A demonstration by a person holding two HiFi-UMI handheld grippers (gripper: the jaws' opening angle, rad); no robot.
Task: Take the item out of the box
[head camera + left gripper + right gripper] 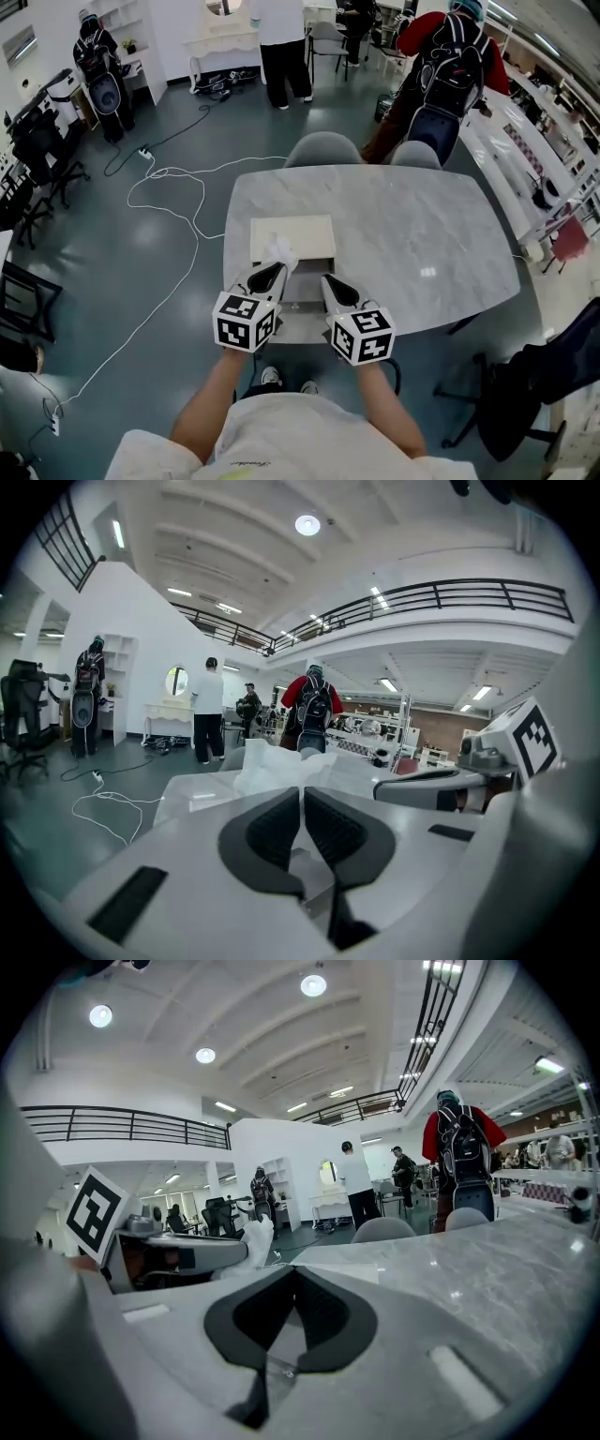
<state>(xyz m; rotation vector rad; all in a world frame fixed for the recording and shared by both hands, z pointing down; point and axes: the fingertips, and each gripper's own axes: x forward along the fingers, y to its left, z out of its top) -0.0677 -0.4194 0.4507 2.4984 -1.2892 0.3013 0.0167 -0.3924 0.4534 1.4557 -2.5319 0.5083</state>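
- Left gripper (277, 268): closed, seemingly pinching the crumpled white wrapping (279, 251), which bunches up just past the jaw tips, over the near edge of the box.
- Right gripper (329, 279): closed on nothing, just beside the left one.
- Flat white box (302, 232): lying on the marble table (422, 225), near its front edge.

The table (412, 225) is smooth, shiny grey marble. The box (292, 234) looks like matt pale card. The wrapping (280, 251) is thin, white and crinkly. The floor (141, 253) shines.
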